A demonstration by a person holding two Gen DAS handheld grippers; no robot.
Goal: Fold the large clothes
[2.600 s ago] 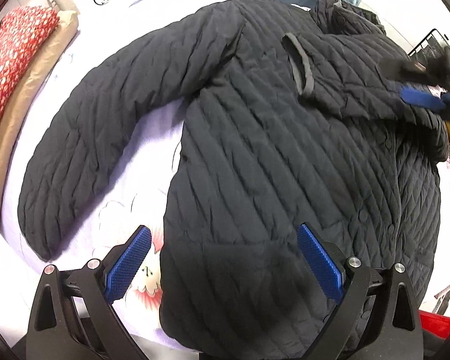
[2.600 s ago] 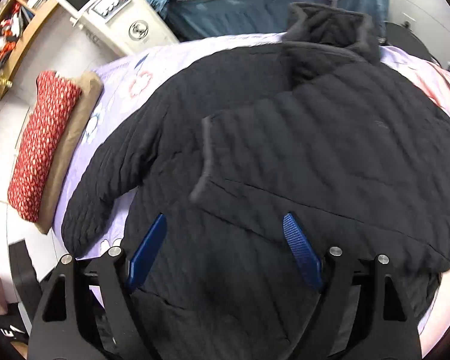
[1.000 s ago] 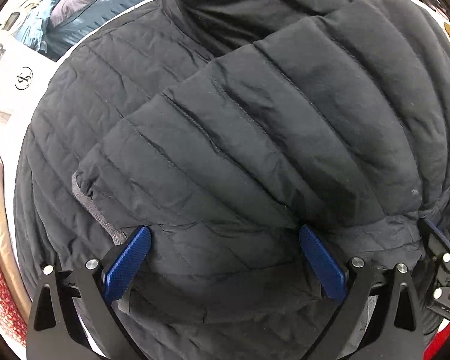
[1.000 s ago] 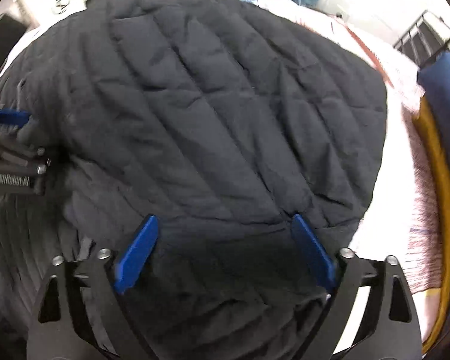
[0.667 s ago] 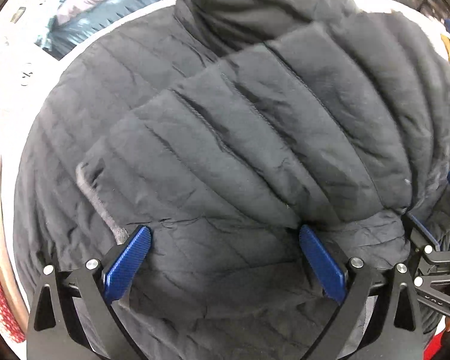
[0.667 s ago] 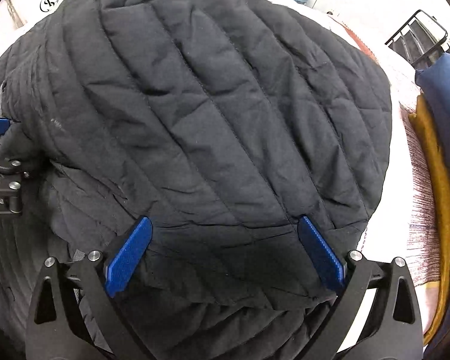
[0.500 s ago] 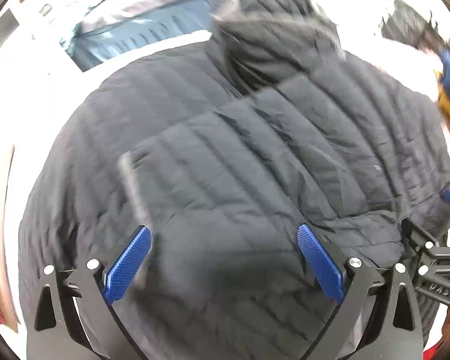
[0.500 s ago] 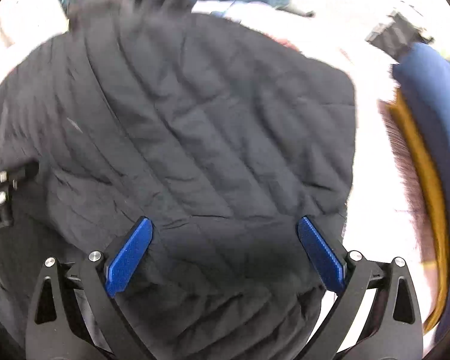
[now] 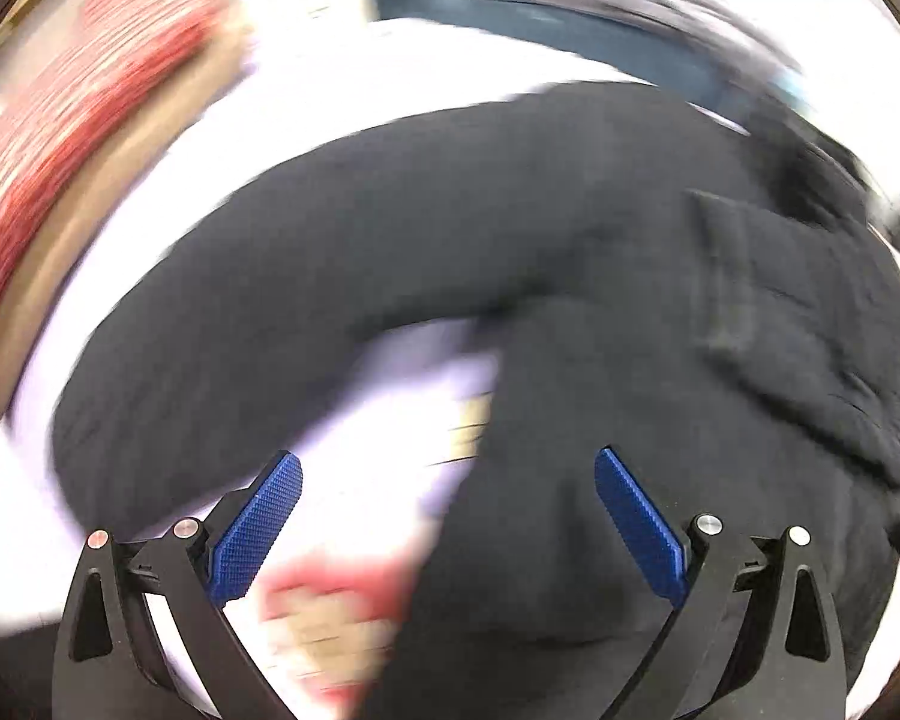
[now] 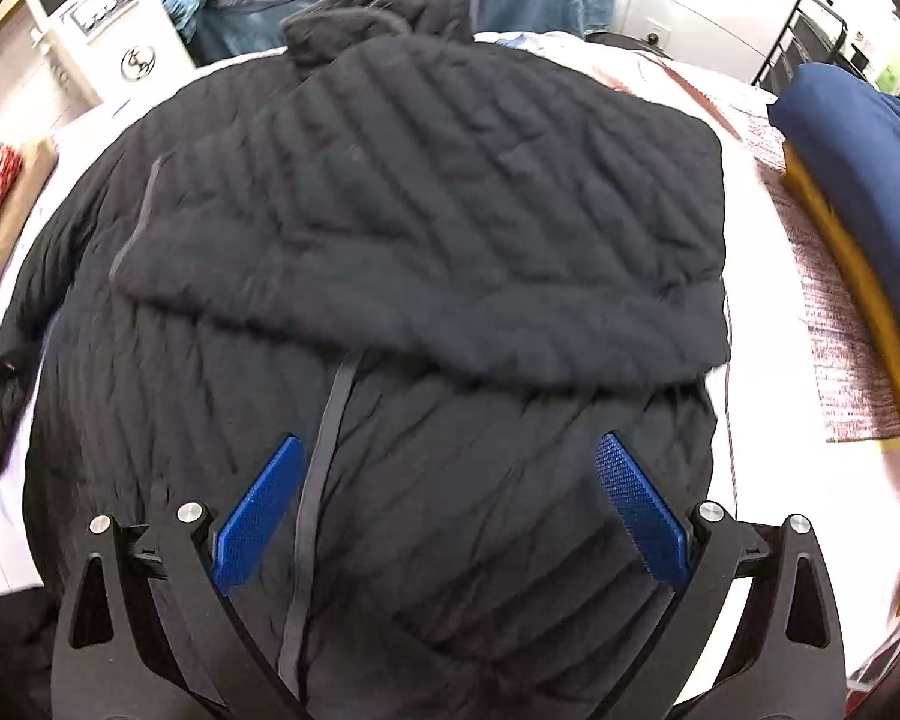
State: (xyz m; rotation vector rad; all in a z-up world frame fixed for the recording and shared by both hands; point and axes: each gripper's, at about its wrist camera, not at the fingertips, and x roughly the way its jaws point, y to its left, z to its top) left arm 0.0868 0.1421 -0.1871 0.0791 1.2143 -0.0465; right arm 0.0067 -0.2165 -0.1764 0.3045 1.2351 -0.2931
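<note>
A bed [image 10: 774, 480] with a pale, printed cover carried everything, and a black quilted jacket [image 10: 438, 408] lay spread across most of it, collar toward the far edge. One sleeve [image 10: 426, 228] lay folded flat across the chest, probably to narrow the garment into a rectangle; the other sleeve [image 9: 282, 276] stretched out toward the bed's left edge, apparently the next part to fold. A stack of folded clothes [image 10: 858, 192], navy over mustard, sat at the right edge, and a red patterned cushion [image 9: 72, 102] at the left. Beyond the far edge were rumpled blue bedding and a white cabinet. The left gripper [image 9: 447, 531] hung above the hem, jaws wide and empty, its view blurred. The right gripper [image 10: 447, 519] hovered likewise, jaws wide, gripping nothing.
</note>
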